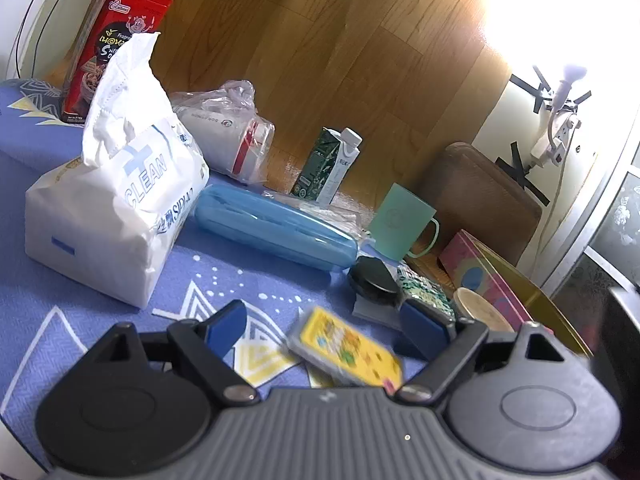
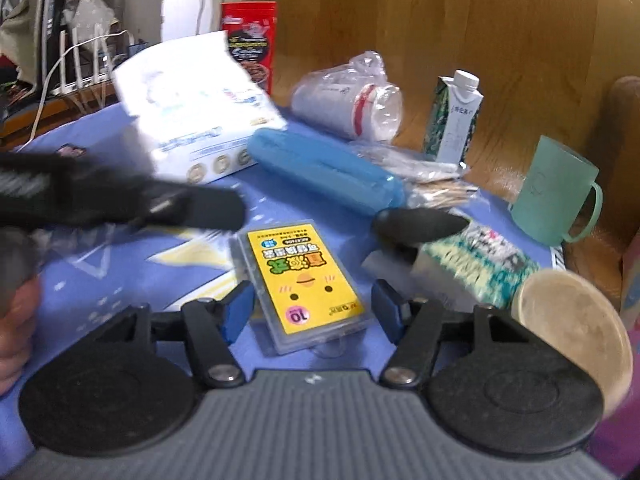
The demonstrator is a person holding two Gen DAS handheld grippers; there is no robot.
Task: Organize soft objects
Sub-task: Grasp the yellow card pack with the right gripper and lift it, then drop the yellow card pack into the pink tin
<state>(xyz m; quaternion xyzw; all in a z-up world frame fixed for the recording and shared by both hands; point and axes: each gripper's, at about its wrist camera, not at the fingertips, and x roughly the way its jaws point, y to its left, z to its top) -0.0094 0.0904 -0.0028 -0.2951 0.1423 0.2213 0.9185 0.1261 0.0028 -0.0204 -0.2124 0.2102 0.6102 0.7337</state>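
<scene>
Lying flat near the front edge of the blue patterned cloth (image 2: 120, 280), the yellow tissue pack (image 2: 306, 280) sits between the right gripper (image 2: 312, 312)'s parted jaws, not pinched. The left gripper (image 1: 324, 328) gapes empty beside it. The big white tissue bag (image 1: 120, 208) stands toward the back; sorting looks barely begun.

floor: wood planks (image 1: 360, 40) | wall: cream (image 1: 508, 120) | light: bright glare upper right

A blue patterned tablecloth (image 1: 224, 280) carries a tissue pack (image 1: 120, 216), blue case (image 1: 276, 228), mint mug (image 1: 404, 222) and yellow card pack (image 2: 306, 280).
</scene>
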